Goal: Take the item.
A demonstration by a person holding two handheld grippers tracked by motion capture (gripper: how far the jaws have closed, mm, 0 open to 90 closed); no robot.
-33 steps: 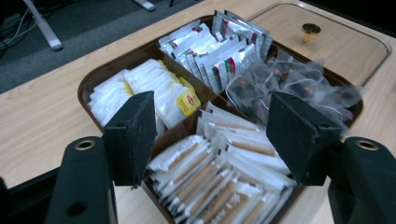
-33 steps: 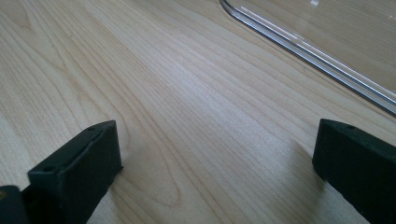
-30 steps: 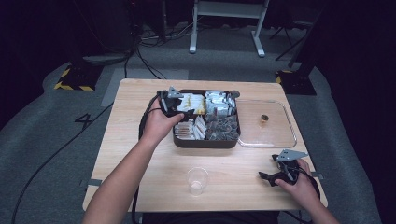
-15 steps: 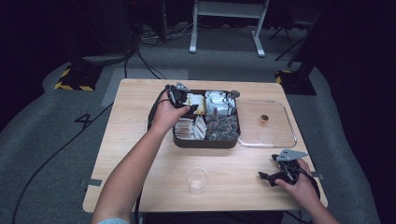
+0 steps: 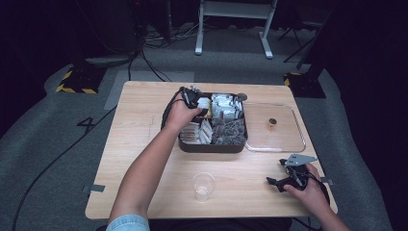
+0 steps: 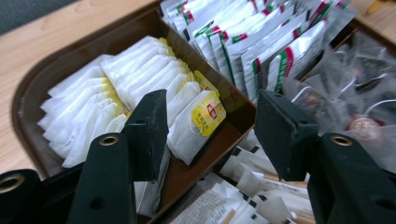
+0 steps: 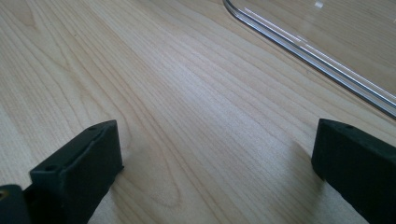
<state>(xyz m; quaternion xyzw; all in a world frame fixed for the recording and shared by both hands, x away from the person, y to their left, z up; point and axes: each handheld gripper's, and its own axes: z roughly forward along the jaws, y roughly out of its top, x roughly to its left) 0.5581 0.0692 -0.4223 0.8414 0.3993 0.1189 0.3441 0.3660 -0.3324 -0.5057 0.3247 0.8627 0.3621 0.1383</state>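
One wooden table (image 5: 144, 159) carries one dark compartment tray (image 5: 211, 147), one clear plastic lid (image 5: 288, 142) and one clear plastic cup (image 5: 202, 185). One small brown object (image 5: 272, 123) sits on the lid. Two grippers are present: the left gripper (image 6: 210, 135) and the right gripper (image 7: 215, 172). The tray shows four kinds of contents: white tea bags with yellow tags (image 6: 140, 84), white sachets with red and green stripes (image 6: 261, 42), clear crinkled packets (image 6: 355, 93) and paper sticks (image 6: 243, 186); each is too numerous and overlapped to count exactly.
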